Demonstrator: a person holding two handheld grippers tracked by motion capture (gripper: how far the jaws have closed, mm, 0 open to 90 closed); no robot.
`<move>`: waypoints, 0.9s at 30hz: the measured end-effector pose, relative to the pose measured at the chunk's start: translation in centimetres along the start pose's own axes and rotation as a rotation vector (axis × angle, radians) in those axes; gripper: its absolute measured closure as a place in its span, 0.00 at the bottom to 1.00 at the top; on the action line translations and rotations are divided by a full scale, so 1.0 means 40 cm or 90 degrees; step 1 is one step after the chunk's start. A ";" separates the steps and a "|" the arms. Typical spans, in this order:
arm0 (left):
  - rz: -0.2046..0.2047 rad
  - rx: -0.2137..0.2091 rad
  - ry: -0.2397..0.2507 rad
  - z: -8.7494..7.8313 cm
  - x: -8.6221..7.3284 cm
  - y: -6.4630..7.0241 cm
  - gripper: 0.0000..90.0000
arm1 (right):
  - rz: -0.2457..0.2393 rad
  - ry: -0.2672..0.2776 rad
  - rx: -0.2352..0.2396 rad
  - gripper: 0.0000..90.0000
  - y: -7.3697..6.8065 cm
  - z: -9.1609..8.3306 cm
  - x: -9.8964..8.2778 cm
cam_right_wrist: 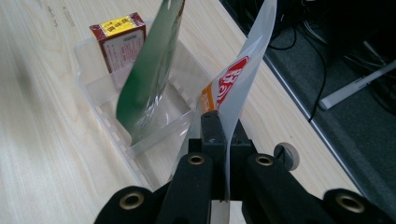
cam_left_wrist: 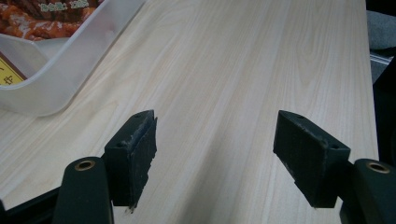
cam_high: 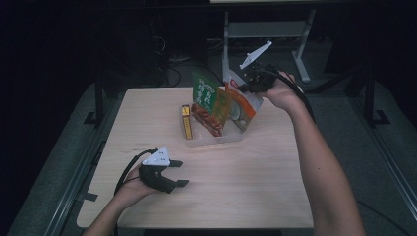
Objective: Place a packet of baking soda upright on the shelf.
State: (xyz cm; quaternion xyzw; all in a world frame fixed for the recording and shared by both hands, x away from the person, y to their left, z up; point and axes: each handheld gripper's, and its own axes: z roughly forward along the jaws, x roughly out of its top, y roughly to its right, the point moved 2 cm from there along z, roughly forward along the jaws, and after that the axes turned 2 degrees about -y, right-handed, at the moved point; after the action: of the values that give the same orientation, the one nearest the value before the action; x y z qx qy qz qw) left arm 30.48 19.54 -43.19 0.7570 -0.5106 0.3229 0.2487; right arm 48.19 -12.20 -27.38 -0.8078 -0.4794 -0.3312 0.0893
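At two o'clock on the desk (cam_high: 255, 196), the right gripper (cam_right_wrist: 223, 140) pinches an orange-white pouch (cam_right_wrist: 243, 84) over the half-filled bin (cam_high: 216, 140); the left gripper (cam_high: 179, 173) waits wide, fingers empty.

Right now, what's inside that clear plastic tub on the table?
The clear tub holds a small red-and-yellow box standing at one end, a green pouch, and an orange-and-white pouch pinched by the right gripper. The pouches hide the tub's floor beneath them.
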 end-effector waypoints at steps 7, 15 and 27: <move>0.003 -0.004 -0.006 0.002 -0.001 0.001 0.33 | 0.018 -0.006 0.010 1.00 0.009 0.031 -0.017; 0.004 -0.009 -0.013 0.008 -0.002 0.002 0.33 | 0.029 -0.019 0.018 1.00 0.016 0.073 -0.028; 0.007 -0.009 -0.017 0.009 -0.004 0.002 0.32 | 0.049 -0.015 0.028 0.98 0.014 0.107 -0.033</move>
State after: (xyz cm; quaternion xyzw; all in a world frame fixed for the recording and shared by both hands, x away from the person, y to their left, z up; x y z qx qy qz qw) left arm 30.45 19.36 -43.53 0.7565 -0.5205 0.3104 0.2457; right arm 50.15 -11.47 -31.38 -0.8272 -0.4562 -0.3075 0.1145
